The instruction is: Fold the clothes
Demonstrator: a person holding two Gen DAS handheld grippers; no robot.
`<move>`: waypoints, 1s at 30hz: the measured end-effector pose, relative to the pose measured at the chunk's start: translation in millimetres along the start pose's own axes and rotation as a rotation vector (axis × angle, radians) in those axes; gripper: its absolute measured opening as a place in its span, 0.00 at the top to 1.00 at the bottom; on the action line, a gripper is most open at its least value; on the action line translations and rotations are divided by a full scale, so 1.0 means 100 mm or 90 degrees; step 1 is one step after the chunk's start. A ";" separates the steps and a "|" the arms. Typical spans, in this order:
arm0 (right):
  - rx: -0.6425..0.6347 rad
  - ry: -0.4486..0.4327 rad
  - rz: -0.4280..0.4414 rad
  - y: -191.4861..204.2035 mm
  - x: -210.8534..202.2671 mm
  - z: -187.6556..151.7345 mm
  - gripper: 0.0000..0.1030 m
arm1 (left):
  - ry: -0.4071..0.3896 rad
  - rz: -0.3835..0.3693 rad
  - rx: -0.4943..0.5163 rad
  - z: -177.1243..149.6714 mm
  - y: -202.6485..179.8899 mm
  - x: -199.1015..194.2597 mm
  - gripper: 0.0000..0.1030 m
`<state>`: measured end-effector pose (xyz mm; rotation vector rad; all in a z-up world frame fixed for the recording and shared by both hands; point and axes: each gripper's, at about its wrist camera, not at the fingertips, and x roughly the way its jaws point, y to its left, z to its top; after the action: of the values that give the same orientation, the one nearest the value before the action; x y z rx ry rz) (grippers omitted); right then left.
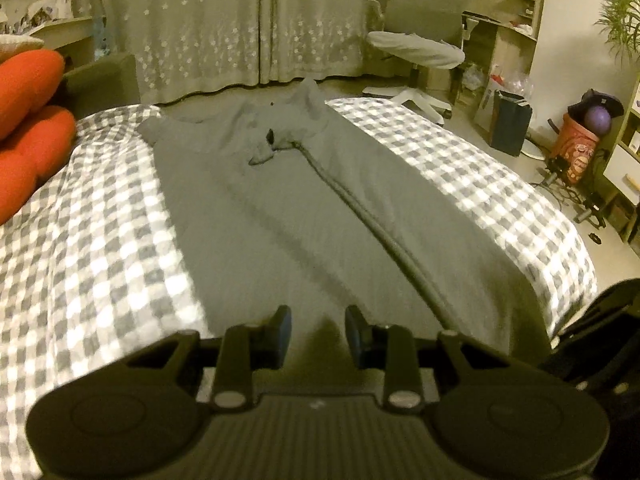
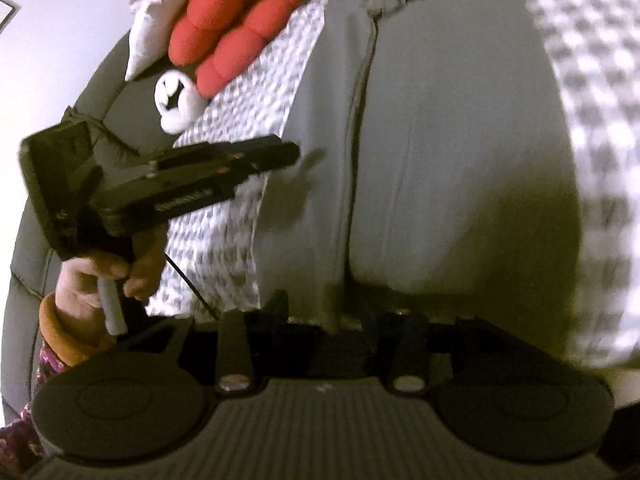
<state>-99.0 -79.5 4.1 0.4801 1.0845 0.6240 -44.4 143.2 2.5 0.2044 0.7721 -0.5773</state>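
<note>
**Grey garment spread lengthwise on the checked bed, both grippers at its near end**

A grey garment (image 1: pixel 280 208) lies flat along the middle of a bed covered in a grey-and-white checked sheet (image 1: pixel 92 248). A long raised seam (image 1: pixel 360 208) runs from its near hem to the collar end, where the cloth bunches in small folds.

The left gripper (image 1: pixel 318 334) hovers over the near hem with its 2 fingers parted and nothing between them; only grey cloth shows below the gap. In the right wrist view a hand (image 2: pixel 100 280) with an orange cuff holds it out over the garment's edge.

The right gripper (image 2: pixel 320 320) sits dark and blurred at the hem; its jaws look parted, with a fold of grey cloth at the gap, but no pad clearly presses it.

Red cushions (image 1: pixel 28 120) rest beside the bed.
</note>
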 end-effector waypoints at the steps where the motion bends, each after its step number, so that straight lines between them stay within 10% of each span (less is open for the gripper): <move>1: 0.000 -0.007 -0.003 -0.02 0.00 0.05 0.58 | 0.002 0.002 -0.001 0.03 0.01 0.05 0.71; 18: 0.044 -0.082 -0.029 -0.38 0.29 1.15 0.58 | -0.029 0.048 -0.151 0.53 0.48 0.63 0.79; 30: 0.086 -0.131 0.010 -0.73 1.06 1.90 0.69 | -0.035 0.026 -0.062 0.35 0.53 0.76 0.79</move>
<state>126.2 -72.0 -37.4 0.6559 0.9319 0.5052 49.7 142.1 -28.2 0.1133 0.7389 -0.5032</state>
